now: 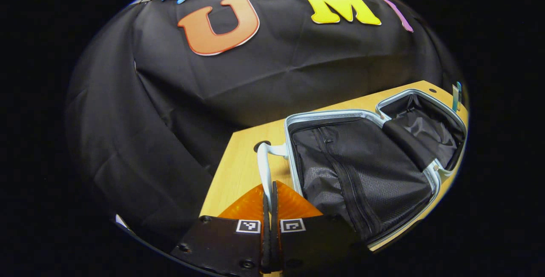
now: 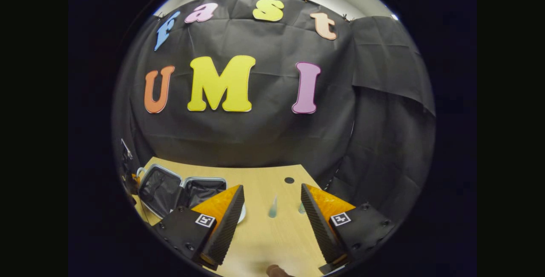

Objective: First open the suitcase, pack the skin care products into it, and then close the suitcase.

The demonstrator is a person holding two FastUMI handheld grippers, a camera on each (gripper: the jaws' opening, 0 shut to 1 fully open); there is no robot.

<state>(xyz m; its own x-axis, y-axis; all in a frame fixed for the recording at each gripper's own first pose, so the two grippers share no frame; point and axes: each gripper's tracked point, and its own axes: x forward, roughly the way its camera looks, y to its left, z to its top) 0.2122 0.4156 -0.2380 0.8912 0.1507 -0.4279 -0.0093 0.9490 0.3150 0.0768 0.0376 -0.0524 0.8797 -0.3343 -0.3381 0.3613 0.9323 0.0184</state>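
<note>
suitcase [image 2: 181, 192] lies open on the table [image 2: 264, 230], at ten o'clock from the right gripper [image 2: 272, 219], whose jaws stand apart. a slim tube [image 2: 273, 208] stands at twelve o'clock between them, nearer this gripper. left gripper [image 1: 269, 209] is clamped on the suitcase handle [image 1: 265, 170].

I see the suitcase [image 1: 366, 170] lying wide open and flat on the wooden table, both halves lined in black fabric, with a pale light-blue rim and a pale handle [image 1: 266, 170] at its near-left end. In the right gripper view, a small tube [image 2: 273, 208] stands upright on the table, well right of the suitcase [image 2: 170, 189].
</note>
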